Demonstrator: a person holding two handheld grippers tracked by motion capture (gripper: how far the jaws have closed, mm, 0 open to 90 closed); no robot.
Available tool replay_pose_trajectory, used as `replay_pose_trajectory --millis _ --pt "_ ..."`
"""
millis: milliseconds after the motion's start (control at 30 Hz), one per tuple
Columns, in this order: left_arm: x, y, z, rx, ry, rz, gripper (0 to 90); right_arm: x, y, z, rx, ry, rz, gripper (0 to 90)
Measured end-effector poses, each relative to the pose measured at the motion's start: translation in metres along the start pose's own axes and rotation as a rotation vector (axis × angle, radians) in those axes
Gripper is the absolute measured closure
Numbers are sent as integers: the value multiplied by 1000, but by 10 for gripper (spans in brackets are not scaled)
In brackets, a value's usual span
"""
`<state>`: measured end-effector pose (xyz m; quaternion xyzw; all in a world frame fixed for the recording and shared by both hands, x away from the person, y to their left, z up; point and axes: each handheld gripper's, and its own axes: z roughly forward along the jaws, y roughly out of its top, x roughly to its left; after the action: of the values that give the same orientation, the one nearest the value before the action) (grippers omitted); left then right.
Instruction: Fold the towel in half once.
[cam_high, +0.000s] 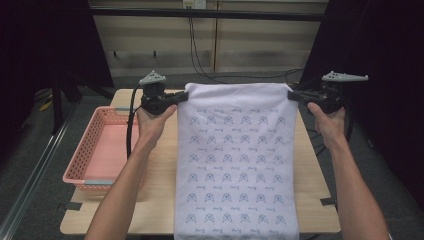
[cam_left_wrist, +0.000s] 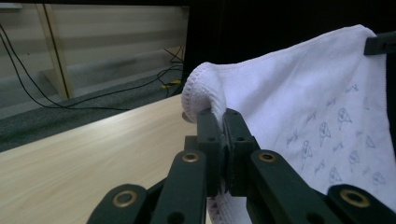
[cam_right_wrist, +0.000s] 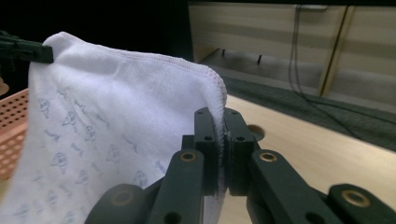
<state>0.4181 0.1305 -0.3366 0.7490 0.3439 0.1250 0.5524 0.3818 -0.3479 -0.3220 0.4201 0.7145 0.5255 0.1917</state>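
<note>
A white towel (cam_high: 235, 155) printed with small blue figures is stretched between both grippers and runs down over the wooden table (cam_high: 155, 200) to its near edge. My left gripper (cam_high: 184, 95) is shut on the towel's far left corner (cam_left_wrist: 205, 88). My right gripper (cam_high: 291, 94) is shut on the far right corner (cam_right_wrist: 212, 88). Both held corners are lifted a little above the table. In the left gripper view the jaws (cam_left_wrist: 223, 116) pinch the hemmed edge. The right gripper view shows its jaws (cam_right_wrist: 223, 114) clamped on the hem too.
A pink plastic basket (cam_high: 82, 165) sits on the table's left side, with nothing in it. Black cables (cam_high: 200, 60) trail across the floor behind the table. A round hole (cam_right_wrist: 256, 132) shows in the tabletop near the right corner. Dark curtains stand on both sides.
</note>
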Motion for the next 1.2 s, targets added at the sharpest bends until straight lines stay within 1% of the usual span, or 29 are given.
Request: replay_pose_trajectory --millis 67,133,167,200,233,267,333,367,400,433,500,533,600,633,667,700,733,767,800,833,867,900,933,1000,1033,1067,1100,1133,1200 --pt "-7 -12 -6 42 -13 30 874 1 -13 -4 -2 40 8 866" --pt "-14 -25 -14 60 -38 43 874 5 -28 -9 21 52 13 866" --pt "-19 -33 -19 57 -52 43 873 7 -36 -12 39 56 9 866" --pt "-21 -37 -21 57 -66 37 873 11 -45 -17 37 74 14 867" --pt "-26 -44 -25 76 -73 42 873 13 -49 -20 34 86 17 867" --pt "-30 -49 -29 76 -79 49 873 19 -56 -26 40 90 11 867" --pt "-37 -57 -38 74 -96 36 872 28 -67 -34 48 114 10 867" --pt "-42 -62 -43 74 -100 33 872 34 -73 -38 57 116 7 867" --pt "-47 -68 -48 68 -122 35 872 38 -80 -43 58 132 7 867" --pt "-54 -76 -53 89 -142 30 872 42 -87 -47 67 142 5 867" --pt "-66 -90 -58 124 -141 52 872 50 -101 -54 91 151 14 867" --pt "-68 -95 -60 133 -148 48 872 55 -110 -57 122 151 0 867" --pt "-71 -108 -64 131 -162 4 872 62 -122 -62 141 163 15 868" --pt "-74 -116 -67 141 -172 5 872 67 -129 -64 164 162 11 868" --pt "-77 -121 -68 144 -165 13 872 72 -137 -67 182 161 16 868" --pt "-78 -130 -71 161 -161 -8 872 75 -143 -69 190 168 24 868" --pt "-79 -137 -73 181 -170 -17 872 80 -152 -72 213 172 30 868" --pt "-81 -143 -76 189 -164 -11 872 83 -159 -74 230 174 31 868" --pt "-83 -151 -78 205 -168 -17 872 85 -164 -76 241 179 34 868" --pt "-83 -158 -80 219 -182 -38 872 88 -172 -78 259 182 41 868" --pt "-84 -166 -83 230 -187 -34 871 90 -178 -80 272 178 51 868" --pt "-84 -173 -84 251 -194 -41 871 91 -184 -81 281 190 66 868" --pt "-86 -183 -85 275 -200 -71 870 92 -190 -82 291 198 76 868" --pt "-91 -194 -86 303 -216 -70 870 97 -200 -82 321 203 90 868" --pt "-95 -201 -85 342 -218 -69 870 99 -204 -81 347 209 91 868" --pt "-95 -205 -84 364 -221 -63 870 100 -209 -77 381 213 89 868" --pt "-96 -211 -82 396 -207 -64 870 101 -212 -75 404 214 94 868" --pt "-95 -213 -80 403 -207 -71 869 102 -216 -71 428 216 97 868" --pt "-92 -214 -75 416 -178 -86 869 101 -220 -66 460 210 95 868"
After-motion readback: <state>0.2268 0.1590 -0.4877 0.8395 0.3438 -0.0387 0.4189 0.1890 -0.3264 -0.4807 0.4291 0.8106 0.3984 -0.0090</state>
